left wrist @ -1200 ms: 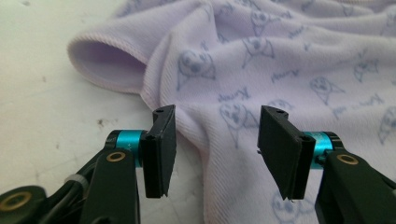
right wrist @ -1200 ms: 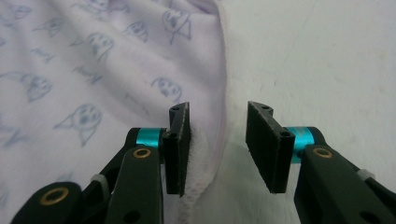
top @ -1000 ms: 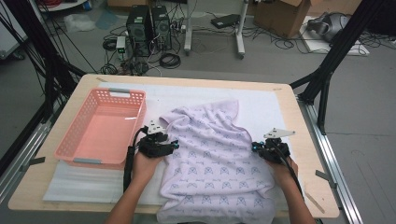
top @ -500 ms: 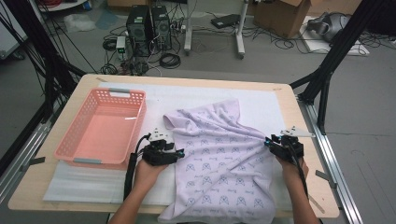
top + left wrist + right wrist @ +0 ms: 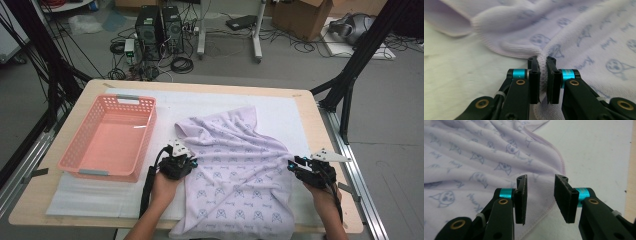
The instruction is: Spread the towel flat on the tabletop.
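Lilac printed knit cloth (image 5: 235,175) lies rumpled on the near middle of the table; left gripper (image 5: 543,75) has just clamped its left hem; right gripper (image 5: 541,195) has been opening, jaws apart over the right edge; spreading unfinished; pink plastic basket (image 5: 107,137) left, empty.

The lavender towel (image 5: 235,175) hangs over the table's (image 5: 320,120) near edge, where the high view's bottom edge cuts off its lower hem. In the left gripper view, the hem pinched by the left gripper (image 5: 543,75) is hidden between the pads, and the towel runs past the top and right edges. In the high view, the print on the towel is too small to make out, and both forearms are cut off at the bottom edge.
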Action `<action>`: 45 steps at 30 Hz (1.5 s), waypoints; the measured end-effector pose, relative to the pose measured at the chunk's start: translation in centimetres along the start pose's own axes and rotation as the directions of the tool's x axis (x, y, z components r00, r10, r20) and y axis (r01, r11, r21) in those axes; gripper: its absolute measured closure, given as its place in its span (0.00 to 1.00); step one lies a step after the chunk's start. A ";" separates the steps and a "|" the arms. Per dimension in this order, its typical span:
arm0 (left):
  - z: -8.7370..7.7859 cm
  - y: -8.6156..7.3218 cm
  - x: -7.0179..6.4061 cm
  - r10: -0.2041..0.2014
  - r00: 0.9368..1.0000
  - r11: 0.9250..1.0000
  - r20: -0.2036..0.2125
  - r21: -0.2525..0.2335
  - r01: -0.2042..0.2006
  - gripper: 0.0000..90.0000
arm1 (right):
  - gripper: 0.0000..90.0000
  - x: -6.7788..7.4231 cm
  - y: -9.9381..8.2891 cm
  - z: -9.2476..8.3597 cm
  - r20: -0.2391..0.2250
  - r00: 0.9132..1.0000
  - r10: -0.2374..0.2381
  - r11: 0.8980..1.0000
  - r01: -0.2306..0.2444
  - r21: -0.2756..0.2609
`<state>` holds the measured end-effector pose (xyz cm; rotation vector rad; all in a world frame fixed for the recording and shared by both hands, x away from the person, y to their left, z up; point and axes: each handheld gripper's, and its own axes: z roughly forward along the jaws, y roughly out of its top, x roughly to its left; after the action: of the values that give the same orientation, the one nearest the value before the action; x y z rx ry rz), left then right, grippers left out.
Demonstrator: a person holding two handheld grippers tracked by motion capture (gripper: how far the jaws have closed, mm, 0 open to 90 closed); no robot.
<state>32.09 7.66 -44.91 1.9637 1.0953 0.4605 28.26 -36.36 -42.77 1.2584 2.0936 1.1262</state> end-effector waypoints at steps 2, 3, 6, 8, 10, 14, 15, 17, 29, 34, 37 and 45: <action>0.0 0.1 1.2 -0.042 0.996 0.999 -0.076 -0.036 0.040 0.93 | 0.67 0.2 -0.1 -0.2 -0.021 1.000 -0.011 1.000 0.011 0.003; 0.0 0.0 2.0 -0.070 0.992 0.997 -0.100 -0.043 0.066 0.93 | 0.66 0.4 -0.2 -0.3 -0.032 0.999 -0.019 1.000 0.019 0.007; -0.3 0.1 3.1 -0.140 0.987 0.988 -0.085 -0.074 0.133 0.91 | 0.64 0.9 -0.6 -0.3 -0.065 0.998 -0.023 0.999 0.025 0.025; -0.6 0.1 3.0 -0.174 0.984 0.982 -0.042 -0.078 0.170 0.71 | 0.60 1.2 -0.9 -0.1 -0.112 0.994 -0.009 0.999 0.013 0.032; -1.1 -0.1 2.7 -0.179 0.984 0.982 0.021 -0.061 0.180 0.56 | 0.59 1.7 -1.3 0.1 -0.180 0.984 -0.006 0.999 0.012 0.032; -2.5 -1.3 2.1 -0.163 0.983 0.985 0.085 -0.040 0.167 0.49 | 0.60 2.5 -1.7 1.0 -0.190 0.981 -0.032 0.995 0.048 0.083; -2.8 -1.7 2.1 -0.169 0.981 0.984 0.096 -0.042 0.174 0.48 | 0.62 2.6 -1.8 1.3 -0.170 0.984 -0.045 0.993 0.063 0.101; -3.3 -2.2 1.9 -0.159 0.981 0.986 0.109 -0.037 0.164 0.48 | 0.72 3.0 -1.6 1.5 -0.154 0.986 -0.069 0.990 0.087 0.112; -2.6 -1.5 1.3 -0.019 0.997 1.000 -0.076 0.006 0.019 0.97 | 0.97 3.4 -0.4 3.2 -0.051 0.995 -0.089 0.990 0.094 0.106; -2.1 -0.6 3.2 -0.089 0.985 0.996 -0.145 -0.025 0.087 0.97 | 0.97 3.0 0.0 3.9 0.008 0.998 -0.067 0.994 0.066 0.086; -2.1 -0.8 2.8 -0.075 0.991 0.997 -0.107 -0.038 0.071 0.96 | 0.90 3.1 -0.1 4.0 0.023 0.999 -0.048 0.996 0.046 0.078; -4.0 -2.3 2.4 -0.151 0.989 0.987 0.001 -0.055 0.151 0.47 | 0.67 3.1 -0.8 1.4 0.004 1.000 -0.027 0.999 0.026 0.022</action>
<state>29.60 12.24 -44.55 1.8177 1.2108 0.4069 27.29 -33.26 -44.13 1.2387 2.1188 1.0903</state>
